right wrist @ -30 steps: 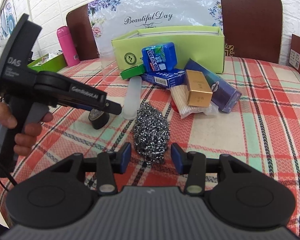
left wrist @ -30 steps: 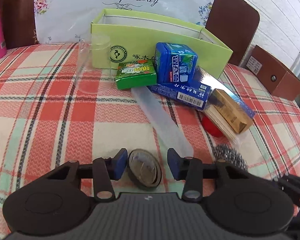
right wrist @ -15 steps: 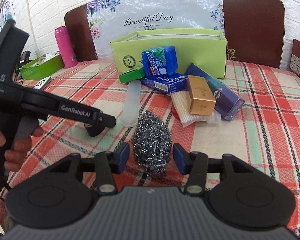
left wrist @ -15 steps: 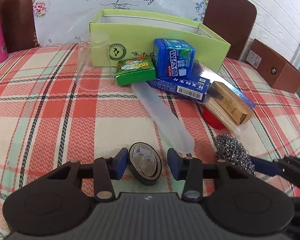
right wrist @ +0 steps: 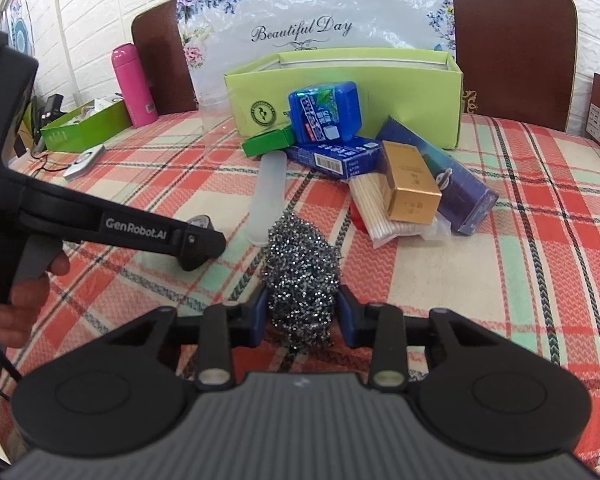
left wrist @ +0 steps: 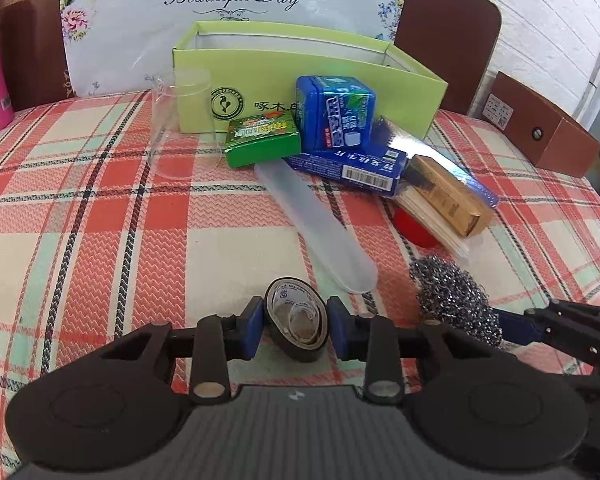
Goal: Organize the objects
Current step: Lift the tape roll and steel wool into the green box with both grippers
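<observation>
Tape roll [left wrist: 296,326] glossy black, steel wool [right wrist: 302,280] wiry, grippers closed

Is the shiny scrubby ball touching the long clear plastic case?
Apart. In the left wrist view, checked tablecloth shows between the steel wool ball and the clear case's rounded end.

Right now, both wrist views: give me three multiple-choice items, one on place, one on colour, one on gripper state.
1. The tape roll sits:
A. inside the green box
B. between the left gripper fingers
C. on the gold box

2. The flask at the table's far edge is:
A. pink
B. yellow
C. black

3. The right gripper is:
A. wide open, holding nothing
B. out of view
C. closed on the steel wool

B: blue pads flank the roll.
A: its body is plainly pink.
C: both pads press the scourer's sides.
</observation>
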Tool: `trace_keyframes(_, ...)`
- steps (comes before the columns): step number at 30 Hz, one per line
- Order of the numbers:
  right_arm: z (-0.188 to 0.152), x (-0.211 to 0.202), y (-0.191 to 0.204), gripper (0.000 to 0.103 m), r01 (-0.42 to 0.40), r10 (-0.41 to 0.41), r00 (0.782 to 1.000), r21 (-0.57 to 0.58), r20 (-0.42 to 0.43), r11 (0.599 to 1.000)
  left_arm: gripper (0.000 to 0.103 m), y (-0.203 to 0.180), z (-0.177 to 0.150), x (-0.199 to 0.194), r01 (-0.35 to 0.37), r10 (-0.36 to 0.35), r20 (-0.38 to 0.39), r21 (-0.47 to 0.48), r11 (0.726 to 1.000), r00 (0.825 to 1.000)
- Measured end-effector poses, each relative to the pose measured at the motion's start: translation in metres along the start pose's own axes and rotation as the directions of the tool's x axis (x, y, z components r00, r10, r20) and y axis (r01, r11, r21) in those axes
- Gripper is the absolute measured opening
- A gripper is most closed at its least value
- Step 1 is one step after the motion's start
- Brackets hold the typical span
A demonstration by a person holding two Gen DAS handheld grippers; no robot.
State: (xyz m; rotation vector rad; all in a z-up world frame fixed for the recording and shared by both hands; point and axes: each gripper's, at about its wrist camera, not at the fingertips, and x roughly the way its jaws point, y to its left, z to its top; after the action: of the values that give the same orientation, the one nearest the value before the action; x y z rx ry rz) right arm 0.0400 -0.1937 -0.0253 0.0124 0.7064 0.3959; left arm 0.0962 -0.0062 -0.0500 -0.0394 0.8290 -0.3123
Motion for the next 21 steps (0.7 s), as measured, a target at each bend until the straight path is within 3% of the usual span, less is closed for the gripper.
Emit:
trace_keyframes(4, 0.018, -0.014, -0.004, 0.034, -0.022, 0.022, 0.998, -0.004, 0.064, 1.000, 0.035, -0.005, 0.013, -0.019, 0.029, -0.030, 0.049, 0.022, 0.999, 0.998)
trace_keyframes(9, 0.055, -0.024, -0.019, 0.034, -0.032, 0.031, 0.987, 0.002, 0.155, 1.000, 0.035, -0.003, 0.051, -0.044, 0.042, -0.047, 0.156, 0.032, 0.999, 0.987)
trace_keyframes(16, 0.115, -0.020, -0.034, 0.034, -0.011, 0.014, 0.961, -0.011, 0.275, 1.000, 0.035, -0.007, 0.114, -0.059, -0.005, -0.017, 0.290, 0.073, 0.997, 0.957)
trace_keyframes(21, 0.160, 0.005, -0.048, 0.035, 0.041, -0.044, 0.948, 0.017, 0.316, 0.999, 0.035, 0.000, 0.159, -0.046, -0.034, 0.016, 0.328, 0.049, 0.998, 0.945)
